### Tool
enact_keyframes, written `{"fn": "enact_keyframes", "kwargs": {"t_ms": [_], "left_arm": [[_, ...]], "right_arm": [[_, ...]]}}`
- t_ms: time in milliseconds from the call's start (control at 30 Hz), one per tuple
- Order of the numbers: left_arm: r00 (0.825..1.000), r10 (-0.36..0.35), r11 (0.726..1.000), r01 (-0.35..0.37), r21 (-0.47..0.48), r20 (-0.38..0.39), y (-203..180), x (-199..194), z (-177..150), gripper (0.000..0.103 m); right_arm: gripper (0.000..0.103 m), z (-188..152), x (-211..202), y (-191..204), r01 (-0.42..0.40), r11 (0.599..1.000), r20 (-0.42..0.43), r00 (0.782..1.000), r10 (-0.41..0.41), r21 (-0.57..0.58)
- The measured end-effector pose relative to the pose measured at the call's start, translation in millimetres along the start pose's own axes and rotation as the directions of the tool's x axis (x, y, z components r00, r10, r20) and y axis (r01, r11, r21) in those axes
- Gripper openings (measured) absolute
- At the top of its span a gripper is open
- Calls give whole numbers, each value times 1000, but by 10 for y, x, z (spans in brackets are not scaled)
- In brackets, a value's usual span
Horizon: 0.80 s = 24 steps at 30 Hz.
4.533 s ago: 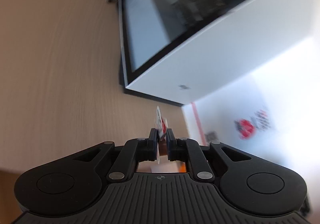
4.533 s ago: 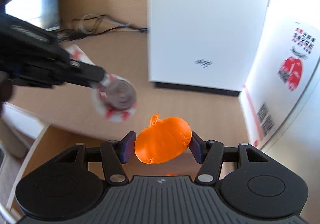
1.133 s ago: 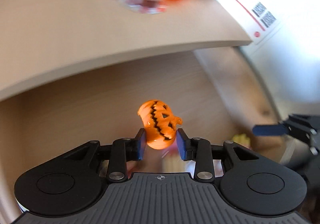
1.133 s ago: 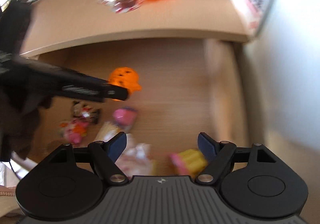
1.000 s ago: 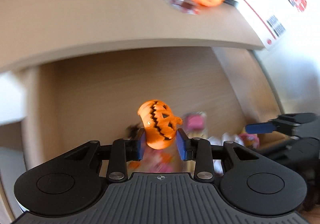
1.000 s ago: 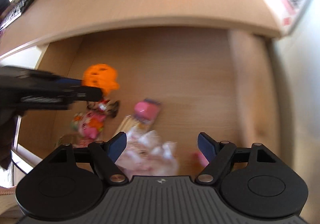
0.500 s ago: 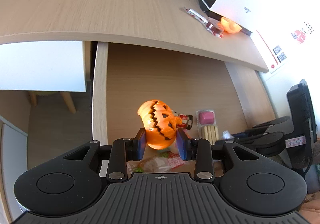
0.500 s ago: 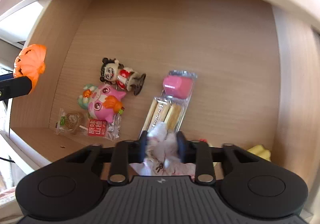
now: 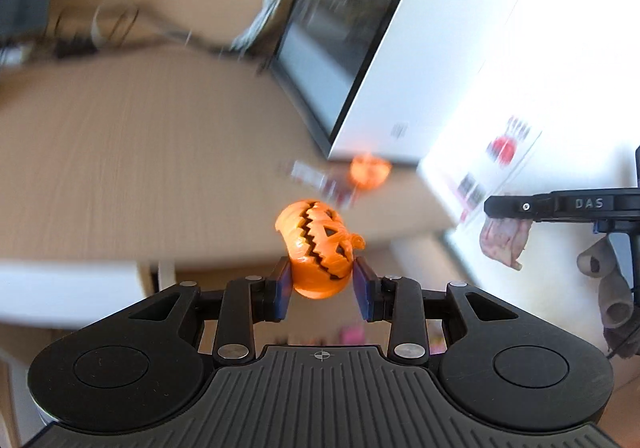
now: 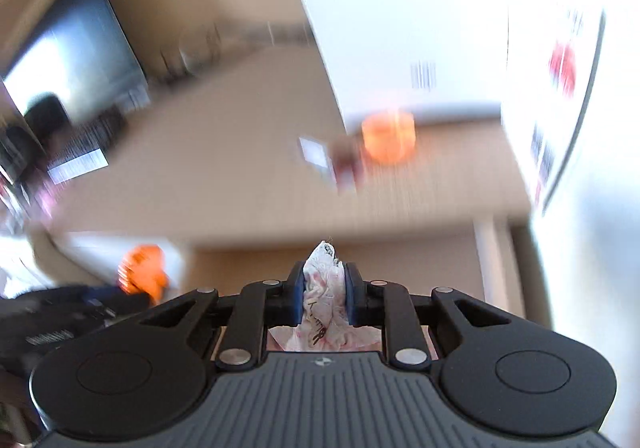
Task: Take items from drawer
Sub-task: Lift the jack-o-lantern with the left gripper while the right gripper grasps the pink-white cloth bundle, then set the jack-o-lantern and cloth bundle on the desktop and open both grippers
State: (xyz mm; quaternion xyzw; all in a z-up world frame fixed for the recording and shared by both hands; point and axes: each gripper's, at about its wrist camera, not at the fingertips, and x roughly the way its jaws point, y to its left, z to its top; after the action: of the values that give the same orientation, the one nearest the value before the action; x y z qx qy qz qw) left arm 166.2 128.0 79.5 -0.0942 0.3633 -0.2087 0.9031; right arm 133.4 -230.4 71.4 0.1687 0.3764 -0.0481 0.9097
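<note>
- Left gripper (image 9: 321, 288): jaws set narrow, blue pads pressed on the lower flanks of an orange jack-o'-lantern figurine (image 9: 318, 248). Carved face is turned up toward the camera; most of the body stands proud above the pads.
- Risk, left: the hold sits low on a rounded, glossy shell. A swing or a knock could roll the figurine out forward.
- Right gripper (image 10: 324, 294): jaws nearly together, pinching a crumpled white-and-pink wrapper (image 10: 322, 290). A peak sticks up past the fingertips; the rest bunches behind them. In the left view the wrapper (image 9: 503, 240) hangs limp under the finger.
- Risk, right: the hold is on thin, slack film only. It could slide through the pads, or the dangling part could catch on the desk edge.
- Drawer (image 10: 400, 260): open, below and just beyond both grippers, only its wooden floor in view here. Further items, judged: a pink blur shows under the left gripper.
- Desk top (image 9: 140, 168): beyond the drawer. At the far right lie a second orange pumpkin piece (image 10: 388, 136) and a flat packet (image 10: 320, 156), both against the foot of a white box (image 10: 400, 8).
- Risk, placing: the landing area is already occupied. A careless set-down could knock those pieces or crowd the box.
- Both views are heavily blurred; fine detail cannot be told.
</note>
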Motion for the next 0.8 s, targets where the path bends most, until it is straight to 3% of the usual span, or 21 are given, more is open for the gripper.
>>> {"fn": "enact_keyframes", "kwargs": {"t_ms": [167, 267, 333, 633, 800], "left_arm": [[998, -7, 999, 5, 40, 60, -60, 163, 397, 36], [999, 3, 1000, -3, 16, 44, 4, 453, 555, 36], [1000, 18, 1000, -19, 17, 25, 59, 716, 612, 36], [986, 59, 995, -71, -72, -154, 467, 1923, 515, 37], [989, 61, 996, -68, -49, -133, 491, 2012, 513, 37]], "right_arm": [[19, 290, -190, 50, 9, 1000, 143, 990, -5, -27], [19, 464, -66, -59, 41, 999, 182, 982, -43, 12], [19, 570, 145, -160, 105, 994, 197, 975, -107, 21], [19, 827, 993, -612, 260, 965, 101, 960, -261, 21], [19, 868, 1422, -762, 314, 949, 56, 948, -312, -16]]}}
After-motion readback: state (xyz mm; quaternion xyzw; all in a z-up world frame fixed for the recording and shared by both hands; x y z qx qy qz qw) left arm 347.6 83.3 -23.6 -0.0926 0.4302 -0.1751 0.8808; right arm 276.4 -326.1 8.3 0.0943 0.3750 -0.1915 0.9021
